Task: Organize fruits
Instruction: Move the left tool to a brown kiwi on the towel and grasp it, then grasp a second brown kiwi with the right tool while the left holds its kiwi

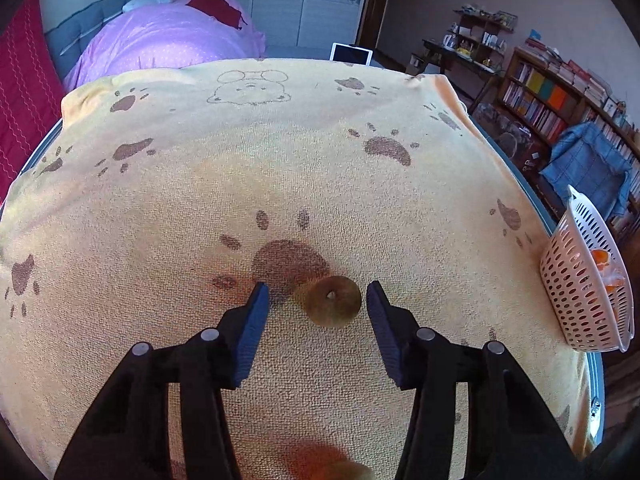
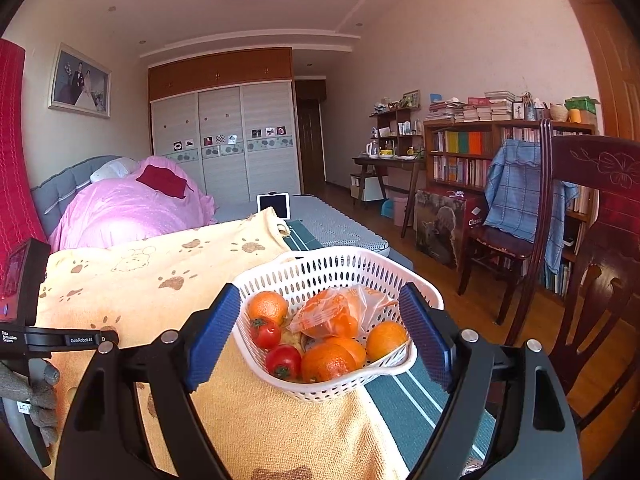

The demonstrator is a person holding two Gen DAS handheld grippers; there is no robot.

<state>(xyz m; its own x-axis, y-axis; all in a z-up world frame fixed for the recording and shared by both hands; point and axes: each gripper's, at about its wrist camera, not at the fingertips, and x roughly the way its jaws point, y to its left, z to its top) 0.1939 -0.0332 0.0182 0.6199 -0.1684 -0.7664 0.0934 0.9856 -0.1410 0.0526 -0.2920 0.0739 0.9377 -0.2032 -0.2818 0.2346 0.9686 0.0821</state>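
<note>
A yellow terry towel printed with brown paw marks [image 1: 320, 168] covers the table and fills most of the left wrist view. At its right edge stands a white perforated plastic basket [image 2: 340, 276], which holds several oranges [image 2: 267, 306], two red tomatoes [image 2: 283, 361] and an orange wrapped in a clear printed bag [image 2: 338, 314].

The left gripper [image 1: 316, 300] tilts steeply down at the towel, its blue-padded jaws partly apart. Between them, nearer the right pad and touching neither, lies a small round brownish-green fruit with a dimple at its centre [image 1: 333, 301]; what kind of fruit it is I cannot tell. A blurred orange-brown blob [image 1: 326, 462] at the bottom edge of that view is cut off and unreadable.

The right gripper [image 2: 320, 330] points almost level, jaws wide, straddling the basket from either side; whether the pads press the rim is hard to judge, and they seem to stand just clear. At the left edge of the right wrist view a grey-gloved hand [image 2: 38, 396] grips the other black tool.

Beyond the table lie a bed with a pink quilt [image 2: 132, 208] and a brown wooden bookshelf [image 2: 472, 152].
</note>
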